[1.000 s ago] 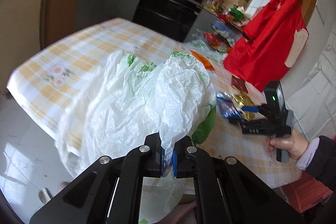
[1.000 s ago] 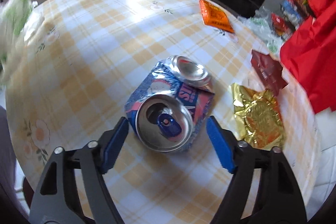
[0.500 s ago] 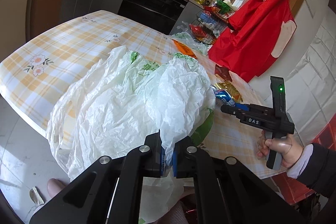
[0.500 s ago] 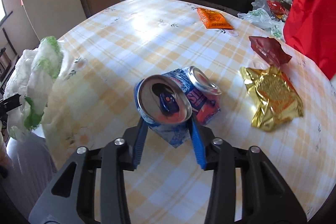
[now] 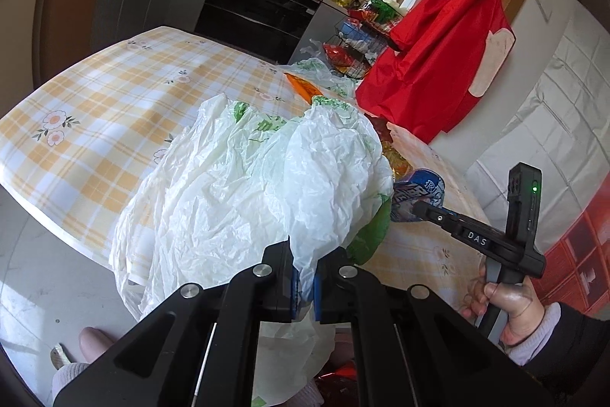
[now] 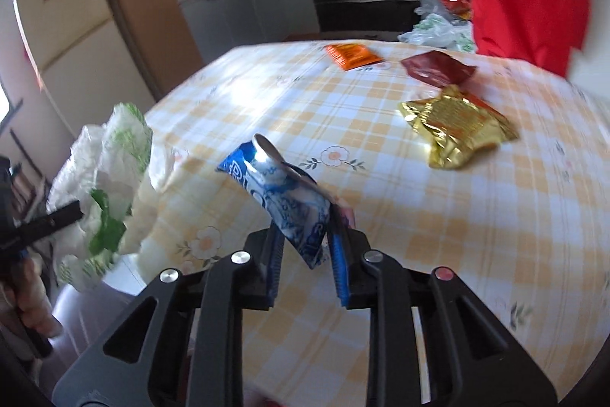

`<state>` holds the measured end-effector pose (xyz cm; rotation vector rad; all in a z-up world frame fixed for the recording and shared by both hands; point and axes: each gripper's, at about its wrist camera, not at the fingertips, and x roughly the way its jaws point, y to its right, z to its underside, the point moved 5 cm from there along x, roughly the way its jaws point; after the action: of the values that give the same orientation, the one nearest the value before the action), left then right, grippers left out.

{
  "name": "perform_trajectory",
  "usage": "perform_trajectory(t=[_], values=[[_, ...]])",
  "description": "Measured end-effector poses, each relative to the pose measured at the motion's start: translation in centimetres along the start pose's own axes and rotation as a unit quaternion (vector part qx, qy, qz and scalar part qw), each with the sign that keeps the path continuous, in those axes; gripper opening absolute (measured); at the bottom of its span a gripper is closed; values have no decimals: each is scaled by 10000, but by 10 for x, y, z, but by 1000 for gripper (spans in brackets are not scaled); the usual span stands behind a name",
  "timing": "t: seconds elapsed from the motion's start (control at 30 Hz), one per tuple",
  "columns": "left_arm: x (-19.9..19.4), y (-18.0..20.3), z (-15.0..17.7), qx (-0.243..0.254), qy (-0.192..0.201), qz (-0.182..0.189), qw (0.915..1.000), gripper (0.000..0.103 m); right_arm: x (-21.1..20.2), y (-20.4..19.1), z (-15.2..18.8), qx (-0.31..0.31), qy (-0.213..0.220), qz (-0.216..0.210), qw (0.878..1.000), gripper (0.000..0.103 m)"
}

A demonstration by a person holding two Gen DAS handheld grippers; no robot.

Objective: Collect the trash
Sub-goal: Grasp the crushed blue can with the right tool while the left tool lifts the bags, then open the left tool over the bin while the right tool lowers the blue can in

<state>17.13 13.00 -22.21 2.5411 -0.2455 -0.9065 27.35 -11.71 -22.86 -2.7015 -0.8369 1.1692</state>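
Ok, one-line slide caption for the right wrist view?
Right gripper lifts crushed blue can off checked tablecloth toward white plastic bag.

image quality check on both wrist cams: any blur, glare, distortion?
Left wrist: sharp, with the bag wrinkles and tablecloth checks crisp; strong fisheye bowing and dark corners; the bag hides much of the table. Right wrist: motion-smeared, worst on the kitchen background and frame edges; the can in the right hand-held gripper is soft; window light glares off the tablecloth beyond the can; same fisheye vignette.

right gripper (image 6: 305, 262) | jaws just closed on crushed can (image 6: 284, 201) | above checked tablecloth (image 6: 419, 235)
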Motion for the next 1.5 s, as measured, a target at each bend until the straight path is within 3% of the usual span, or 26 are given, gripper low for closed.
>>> perform_trajectory(t=[0.37, 0.87, 1.17, 1.5], values=[[-15, 35, -4, 282, 8, 233, 9993, 6, -57, 10, 9, 606, 461, -163, 9970, 25], [-87, 113, -11, 582, 86, 1062, 9926, 6, -161, 12, 16, 990, 1362, -309, 9852, 25], [-110, 143, 37, 1002, -370, 1262, 9862, 6, -212, 14, 40, 1077, 1743, -333, 9782, 25], [-81, 135, 96, 1060, -1239, 920, 9823, 6, -245, 10, 60, 979, 1884, -288, 9768, 25]])
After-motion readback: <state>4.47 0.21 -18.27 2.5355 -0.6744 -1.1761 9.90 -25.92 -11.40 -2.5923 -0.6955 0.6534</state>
